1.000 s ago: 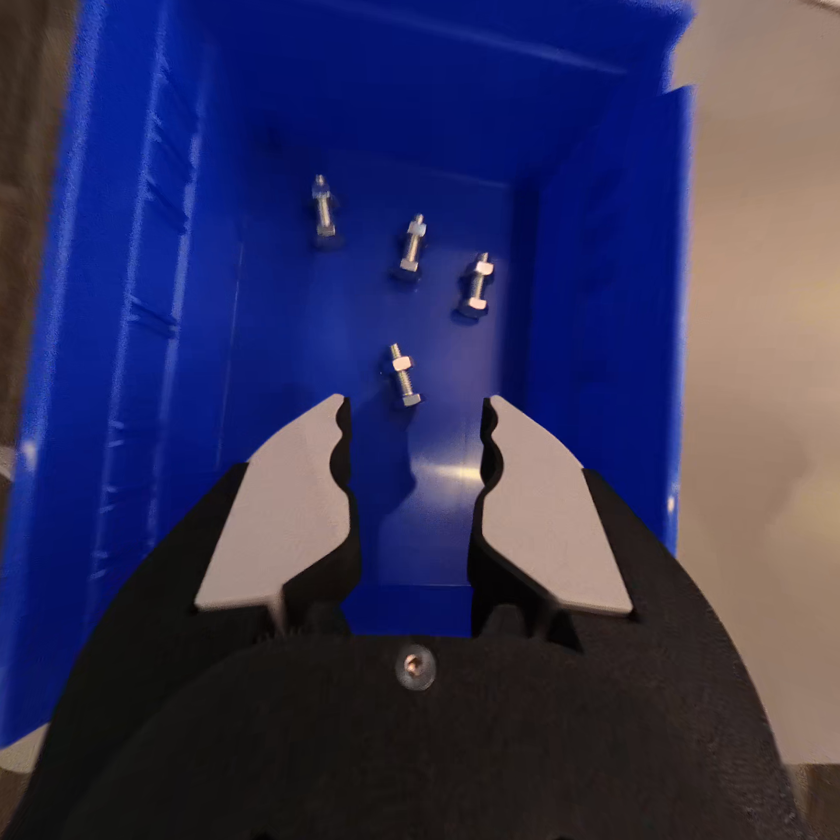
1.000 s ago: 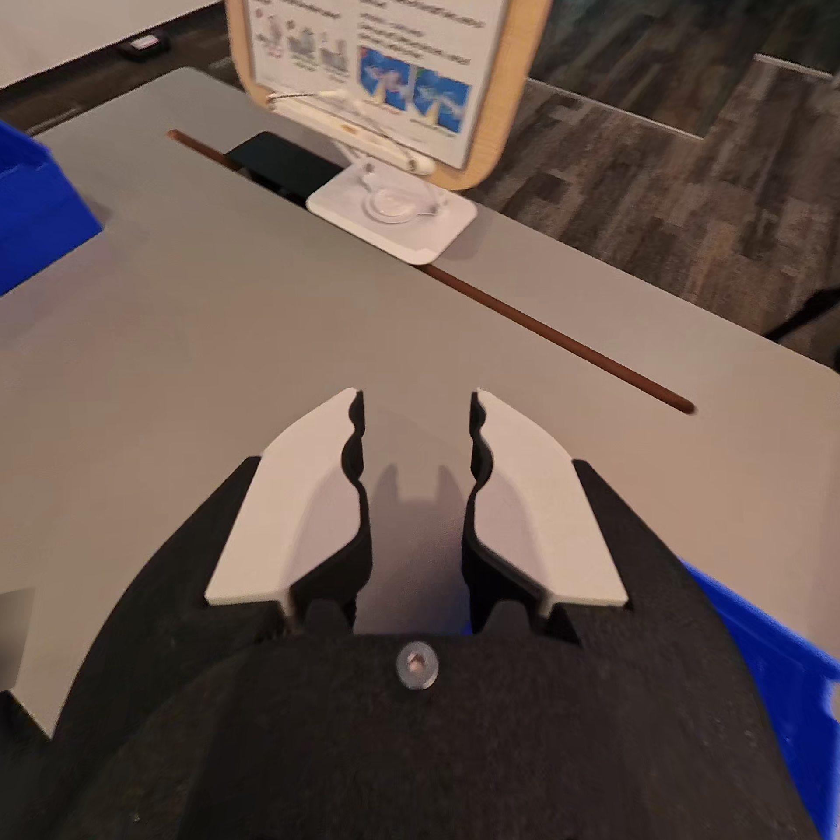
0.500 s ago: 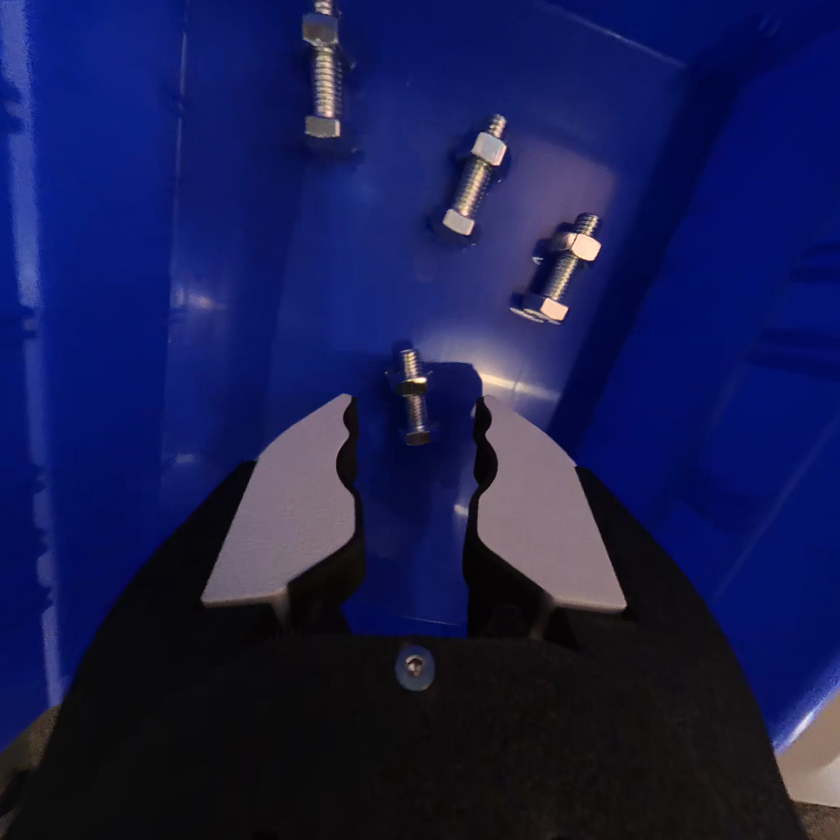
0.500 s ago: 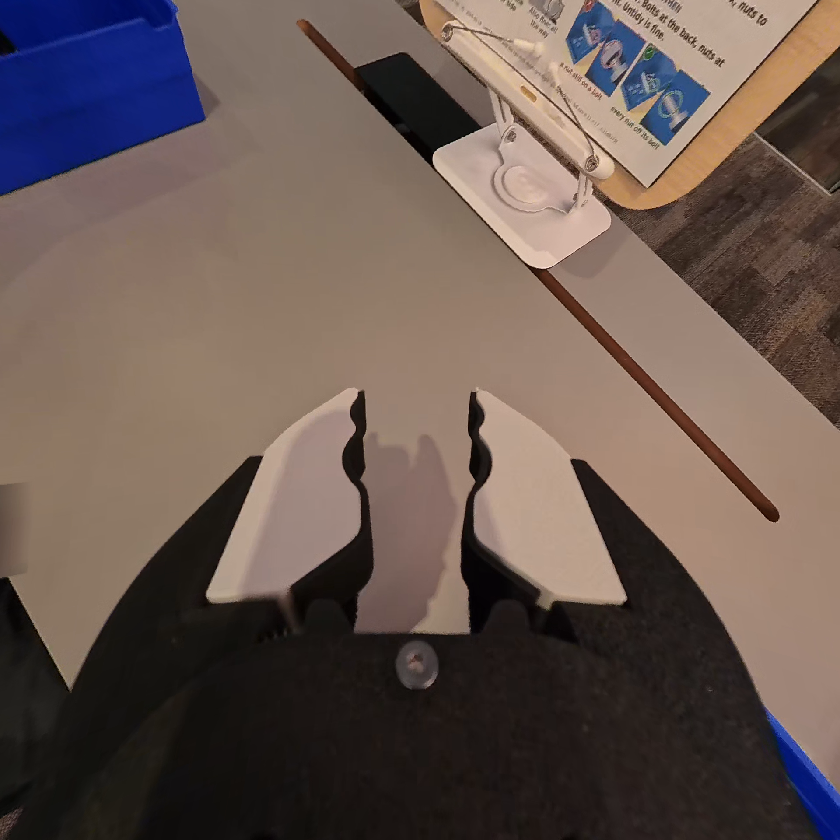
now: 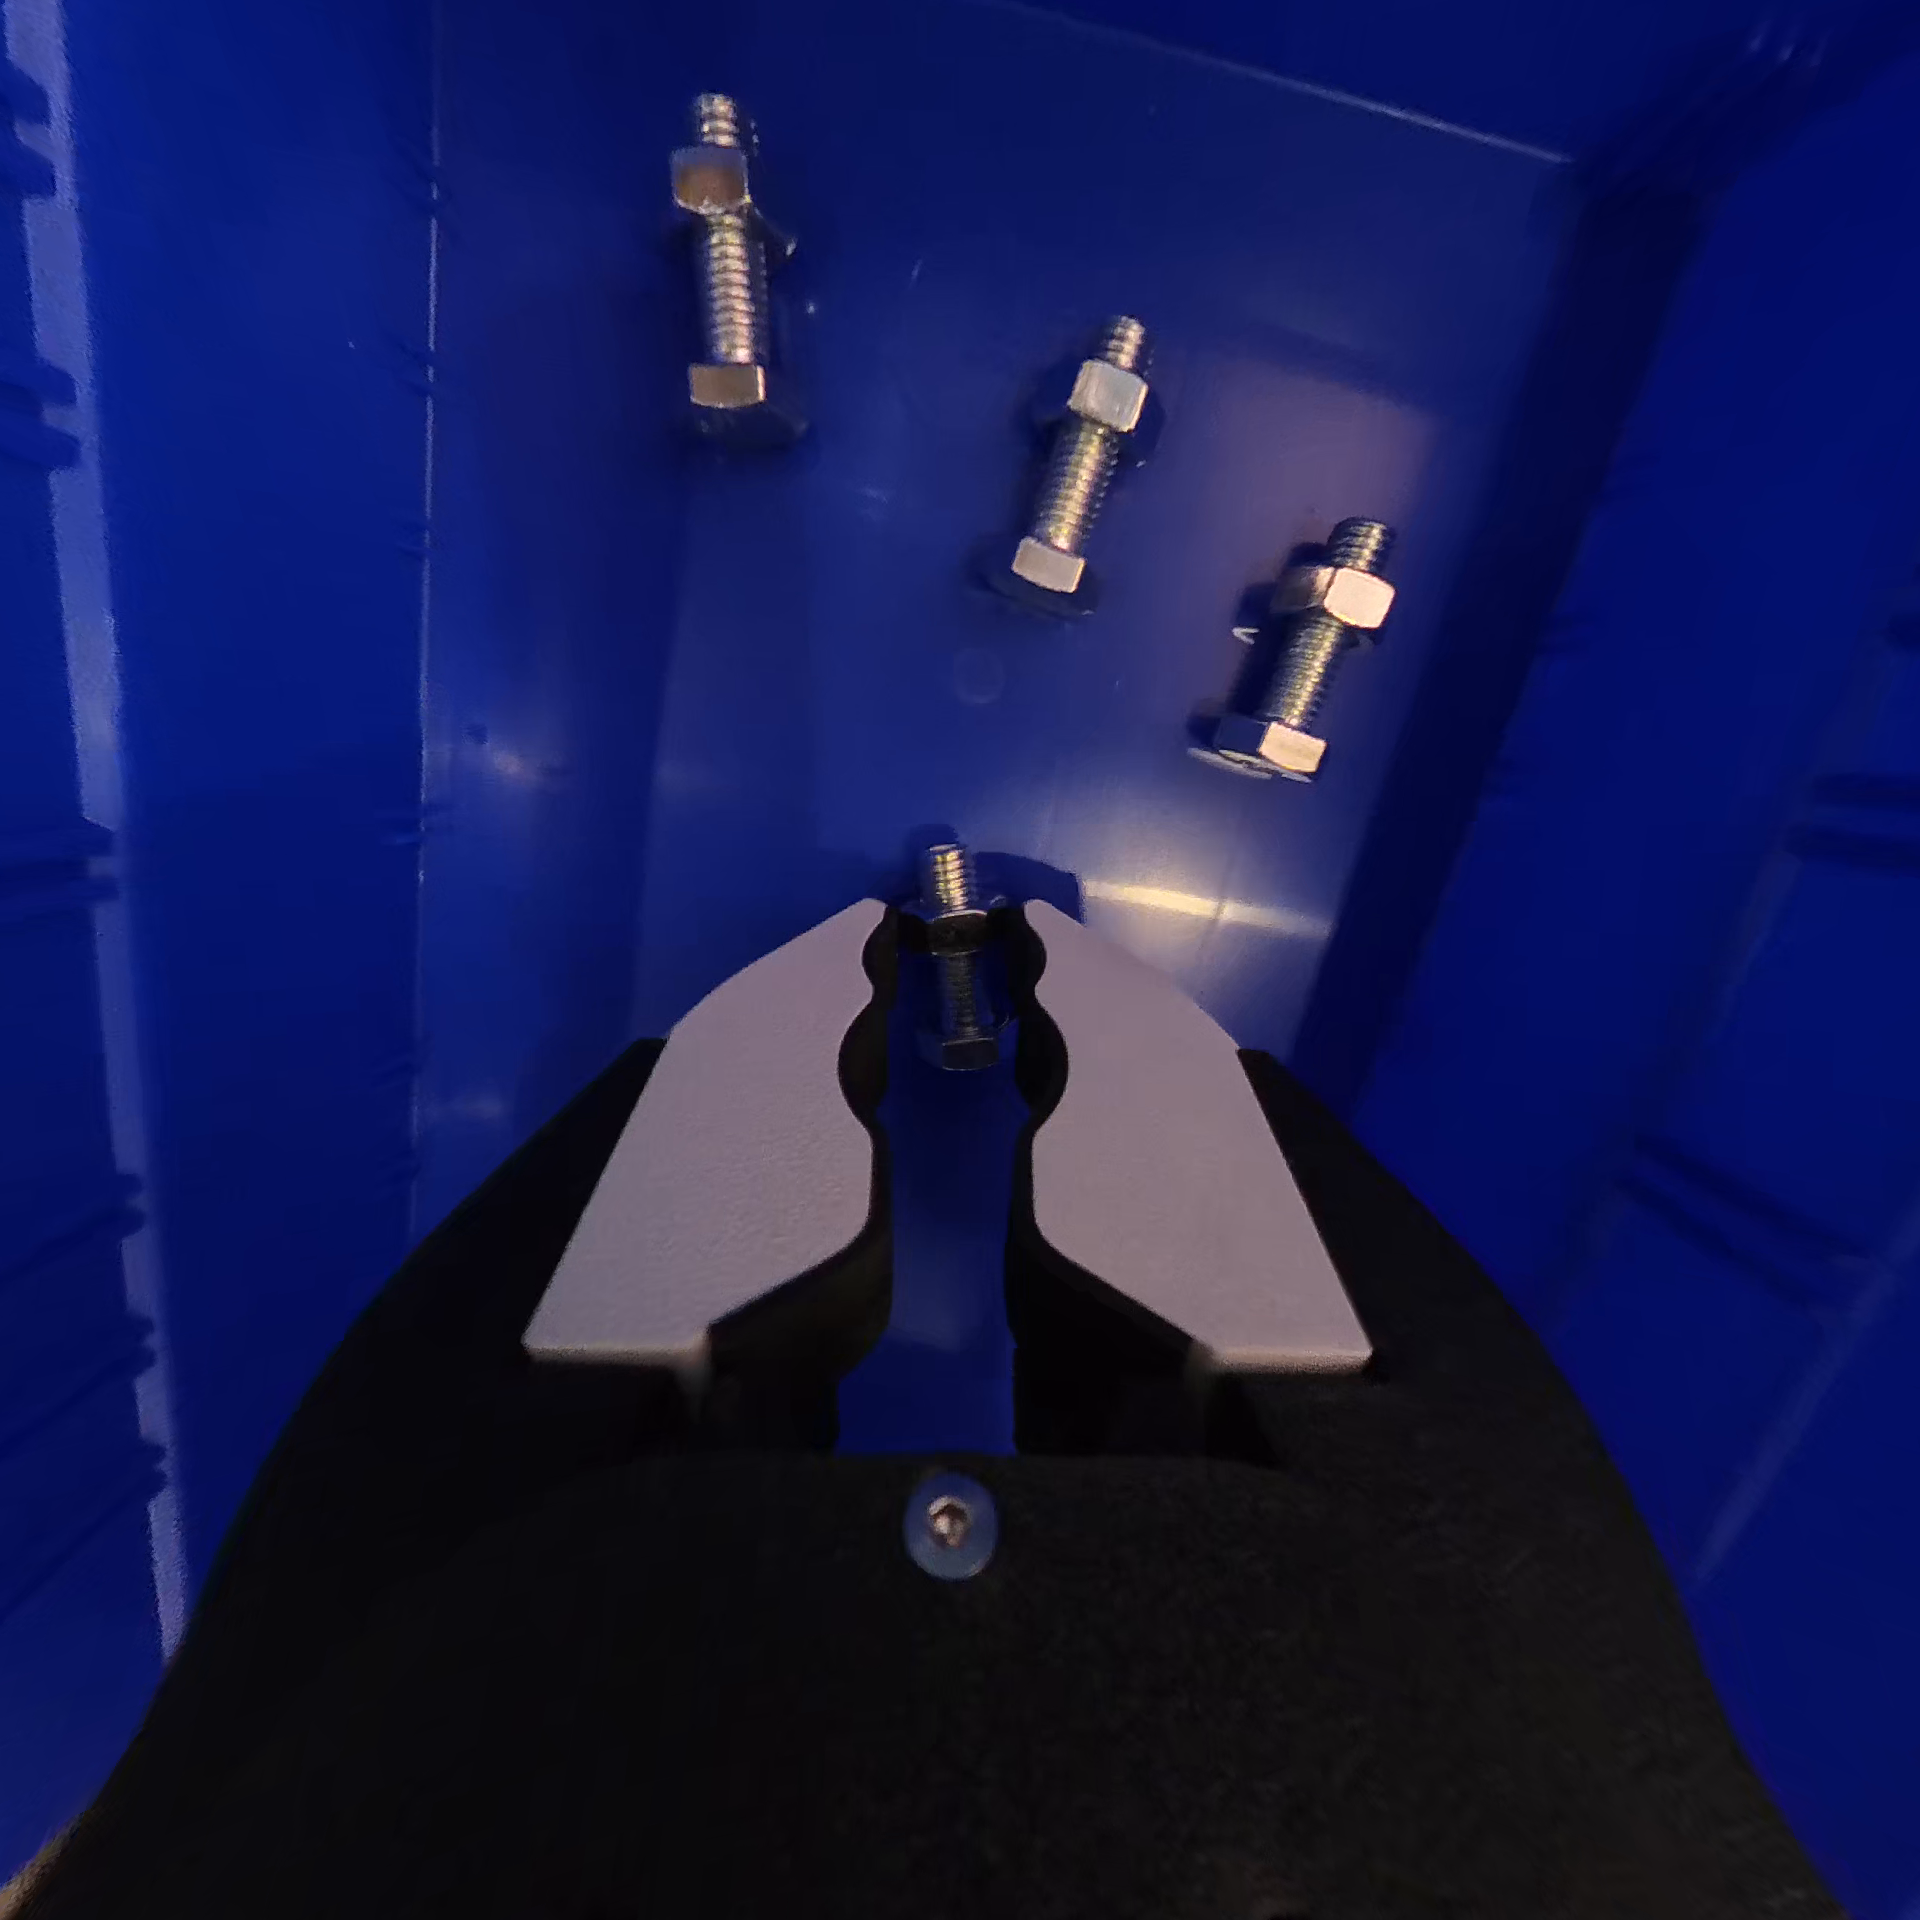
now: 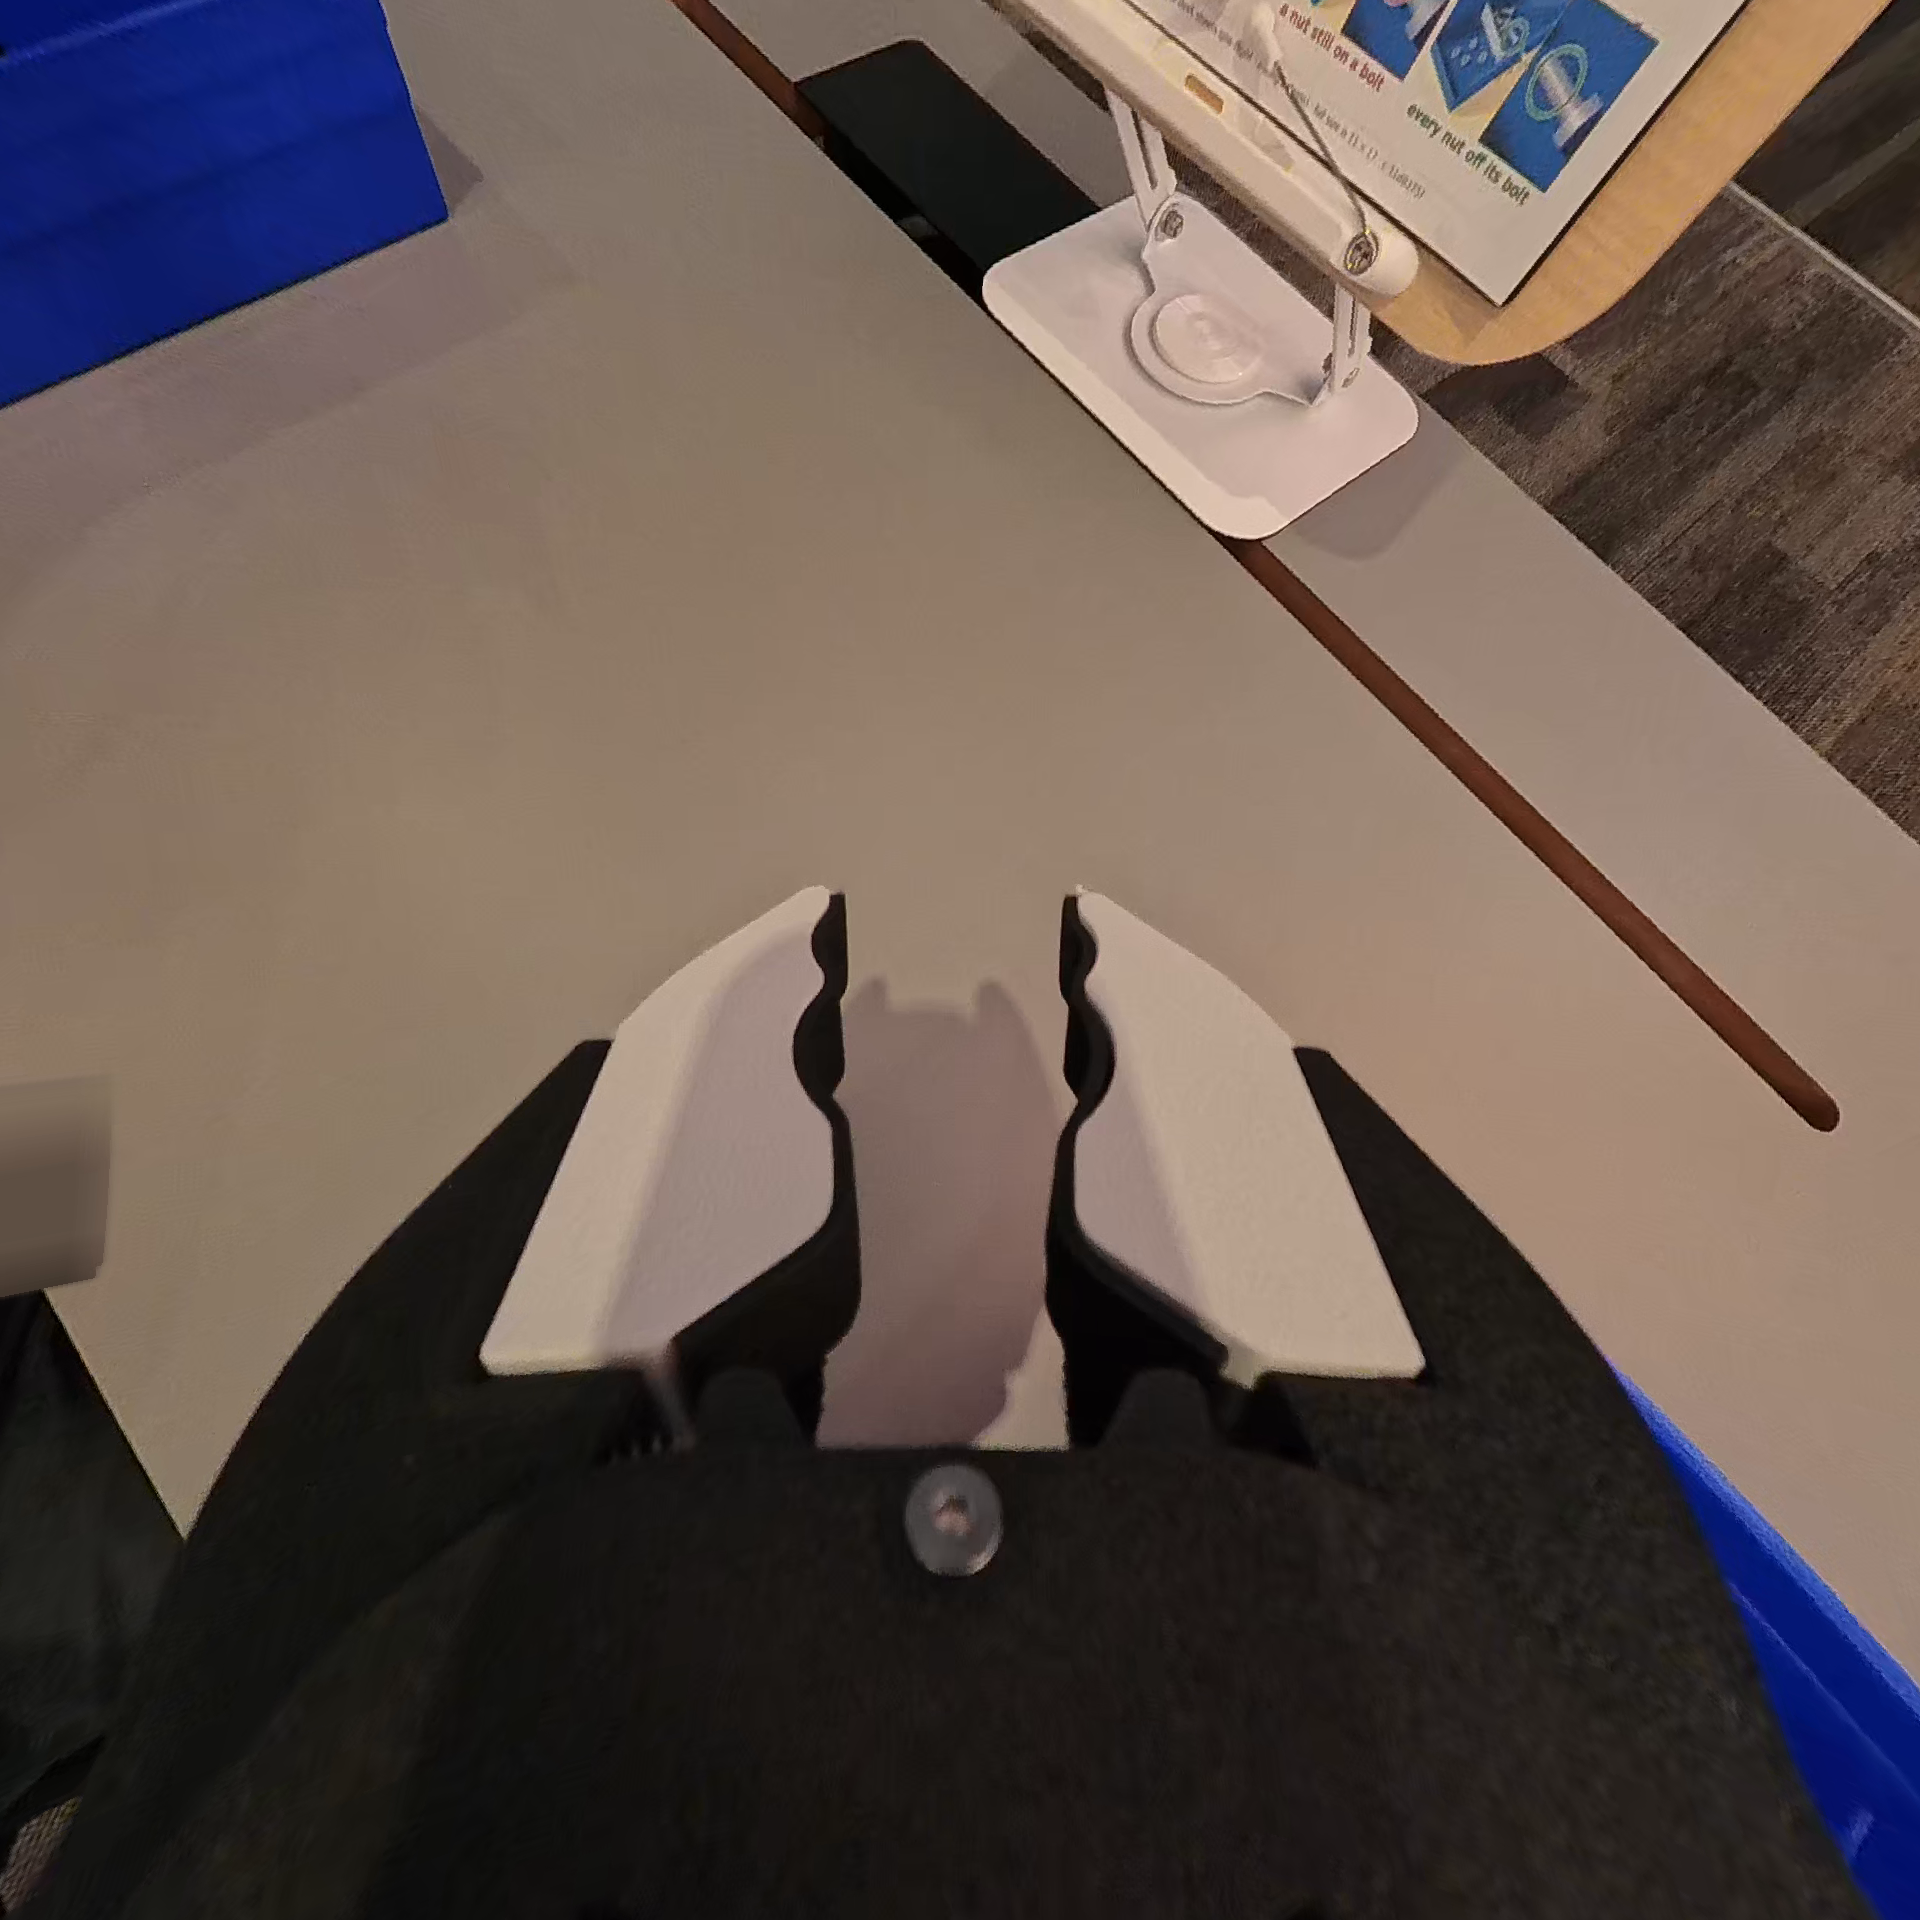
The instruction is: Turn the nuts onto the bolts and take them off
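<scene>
Steel bolt with its nut sits pinched between the fingers of the left gripper, low in the blue bin, while the right gripper hangs unclenched and empty over the grey table. Farther back on the bin floor lie three more bolts with nuts on. My worry is that the tips bear only on the nut's flats, so the bolt may swivel or slip out during the lift.
</scene>
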`<state>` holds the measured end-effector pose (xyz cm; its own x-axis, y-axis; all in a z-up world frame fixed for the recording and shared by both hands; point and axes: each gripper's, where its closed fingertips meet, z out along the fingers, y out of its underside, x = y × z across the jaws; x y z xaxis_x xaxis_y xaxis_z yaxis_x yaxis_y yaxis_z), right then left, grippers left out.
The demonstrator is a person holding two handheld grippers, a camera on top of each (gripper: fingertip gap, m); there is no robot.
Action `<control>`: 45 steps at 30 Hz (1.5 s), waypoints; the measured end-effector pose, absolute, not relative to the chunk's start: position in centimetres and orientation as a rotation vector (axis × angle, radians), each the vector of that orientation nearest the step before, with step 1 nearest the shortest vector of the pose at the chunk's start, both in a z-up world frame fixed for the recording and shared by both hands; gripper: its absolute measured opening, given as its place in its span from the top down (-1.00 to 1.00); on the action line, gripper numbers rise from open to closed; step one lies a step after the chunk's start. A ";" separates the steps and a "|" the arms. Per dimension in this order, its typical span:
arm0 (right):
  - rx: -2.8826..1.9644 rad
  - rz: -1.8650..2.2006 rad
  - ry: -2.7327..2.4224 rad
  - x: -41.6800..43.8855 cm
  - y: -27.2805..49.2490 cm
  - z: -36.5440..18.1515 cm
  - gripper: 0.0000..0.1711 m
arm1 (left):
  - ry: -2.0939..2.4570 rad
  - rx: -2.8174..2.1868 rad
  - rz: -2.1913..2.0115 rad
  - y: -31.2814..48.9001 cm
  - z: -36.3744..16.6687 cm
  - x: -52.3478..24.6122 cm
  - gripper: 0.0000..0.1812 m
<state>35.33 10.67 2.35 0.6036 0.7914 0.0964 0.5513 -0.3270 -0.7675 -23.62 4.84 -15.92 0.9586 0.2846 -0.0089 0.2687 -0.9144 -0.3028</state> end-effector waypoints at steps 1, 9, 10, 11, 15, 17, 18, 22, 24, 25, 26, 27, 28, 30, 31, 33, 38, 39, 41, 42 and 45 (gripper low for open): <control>-2.027 0.382 -1.059 35.4 10.6 2.3 0.55 | -0.399 -2.800 0.068 4.9 -15.9 -23.7 0.78; -1.982 0.461 -1.045 34.1 10.1 2.6 0.57 | -0.287 -2.538 -0.163 6.1 -9.8 -24.4 0.78; -1.972 0.484 -1.042 33.6 10.1 2.5 0.57 | -0.247 -2.487 -0.197 6.3 -8.3 -24.1 0.78; -1.959 0.513 -1.039 33.0 10.0 2.5 0.58 | -0.210 -2.439 -0.221 6.4 -6.7 -23.6 0.79; -1.865 0.692 -1.036 28.9 9.4 2.2 0.61 | 0.027 -2.196 -0.367 6.9 0.9 -18.0 0.79; -1.794 0.793 -1.055 26.1 8.8 2.2 0.61 | 0.193 -2.059 -0.481 6.6 4.5 -12.9 0.79; -1.755 0.841 -1.071 24.6 8.4 2.3 0.62 | 0.265 -2.003 -0.534 6.2 5.9 -10.3 0.79; -1.586 1.001 -1.149 19.0 6.5 3.2 0.62 | 0.522 -1.828 -0.691 4.9 9.3 -0.4 0.79; -1.500 1.056 -1.170 17.0 5.6 4.3 0.62 | 0.630 -1.769 -0.728 4.4 10.0 3.8 0.79; -1.458 1.074 -1.184 16.3 5.2 4.9 0.62 | 0.675 -1.744 -0.739 4.3 10.2 5.6 0.79; -1.420 1.083 -1.199 15.8 4.8 5.4 0.62 | 0.718 -1.724 -0.755 4.2 10.3 7.3 0.79; -1.388 1.090 -1.209 15.3 4.6 5.9 0.61 | 0.745 -1.709 -0.777 4.2 10.4 8.8 0.79; -1.364 1.102 -1.216 15.0 4.5 6.3 0.59 | 0.758 -1.696 -0.803 4.3 10.5 10.0 0.79; -1.342 1.133 -1.234 14.5 4.4 6.8 0.53 | 0.791 -1.669 -0.860 4.4 10.8 12.2 0.79; -1.333 1.143 -1.240 14.3 4.5 6.9 0.49 | 0.798 -1.655 -0.887 4.5 11.0 13.0 0.79; -1.304 1.180 -1.245 14.1 4.7 7.3 0.47 | 0.814 -1.630 -0.940 4.7 11.3 14.5 0.79; -1.275 1.350 -1.252 14.4 4.7 8.0 0.47 | 0.847 -1.617 -0.945 5.8 10.8 16.4 0.79; -1.269 1.362 -1.240 14.6 5.0 8.1 0.50 | 0.851 -1.619 -0.941 6.0 10.6 16.6 0.79; -1.250 1.407 -1.218 15.0 5.3 8.4 0.51 | 0.854 -1.622 -0.927 6.5 10.2 16.9 0.79; -1.242 1.436 -1.213 15.2 5.4 8.5 0.51 | 0.854 -1.621 -0.927 6.7 10.1 17.0 0.79; -1.264 1.452 -1.219 15.7 6.0 8.2 0.52 | 0.839 -1.603 -0.947 7.0 10.1 17.1 0.79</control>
